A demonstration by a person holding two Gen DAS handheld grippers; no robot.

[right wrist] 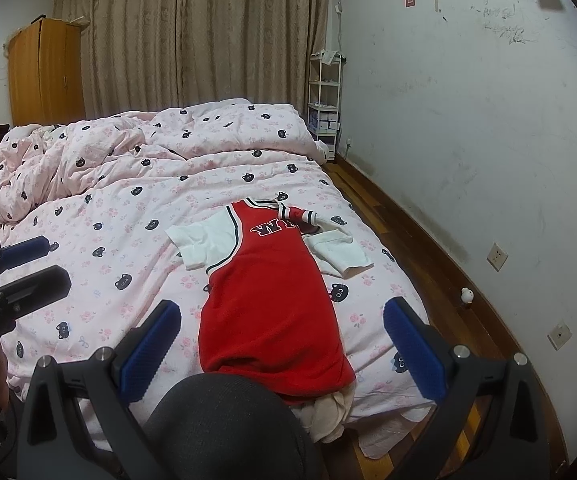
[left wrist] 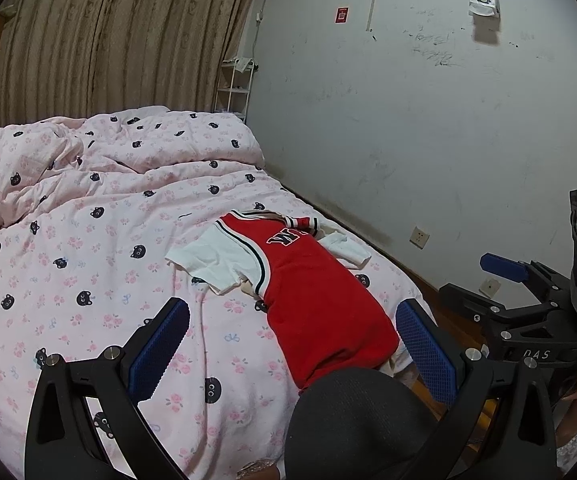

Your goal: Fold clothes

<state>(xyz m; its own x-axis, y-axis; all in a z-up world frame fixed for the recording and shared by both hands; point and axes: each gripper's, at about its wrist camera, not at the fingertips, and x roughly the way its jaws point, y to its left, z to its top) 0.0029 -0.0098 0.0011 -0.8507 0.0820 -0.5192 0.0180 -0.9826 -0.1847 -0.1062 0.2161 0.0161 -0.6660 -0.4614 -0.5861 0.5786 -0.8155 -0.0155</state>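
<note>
Red knit jersey (right wrist: 268, 300) with white short sleeves and dark lettering across the chest lies flat on the pink bear-print quilt (right wrist: 128, 240), collar toward the far curtain, hem at the quilt's near edge. Cream fabric (right wrist: 328, 412) bunches under that hem. Right gripper (right wrist: 282, 344) hangs above the hem, fingers spread wide and holding nothing. Left gripper (left wrist: 292, 348) hovers just left of the jersey's lower part, fingers likewise parted and free.

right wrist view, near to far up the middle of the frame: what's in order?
Open right gripper → red and white shirt on the pink duvet → bunched duvet → brown curtain.
</note>
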